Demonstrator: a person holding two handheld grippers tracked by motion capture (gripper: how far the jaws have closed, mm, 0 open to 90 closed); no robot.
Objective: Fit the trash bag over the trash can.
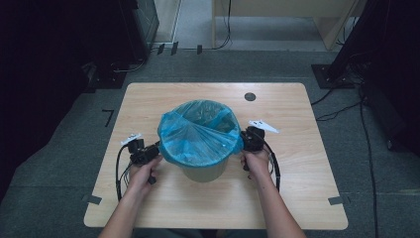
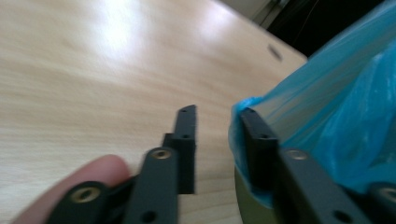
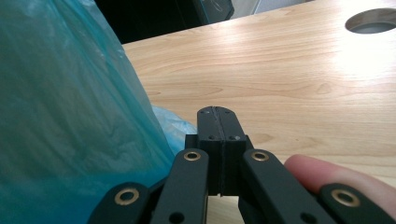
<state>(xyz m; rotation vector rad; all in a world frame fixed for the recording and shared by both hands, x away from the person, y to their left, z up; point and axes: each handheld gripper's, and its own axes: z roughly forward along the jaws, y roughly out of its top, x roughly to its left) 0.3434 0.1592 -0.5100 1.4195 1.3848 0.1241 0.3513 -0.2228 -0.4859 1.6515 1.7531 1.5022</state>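
So the bin (image 1: 204, 171) with its blue liner bag (image 1: 198, 131) sat mid-counter (image 1: 297, 163). My left claw (image 1: 157, 148) was spread open, one jaw pressed against the bag's edge. My right claw (image 1: 243, 140) was shut tight with nothing visibly pinched, just beside the bag.

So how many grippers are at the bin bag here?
2. The left gripper is at the left edge of the blue bag, jaws open with one against the plastic. The right gripper is at the bag's right edge, jaws shut and seemingly empty.
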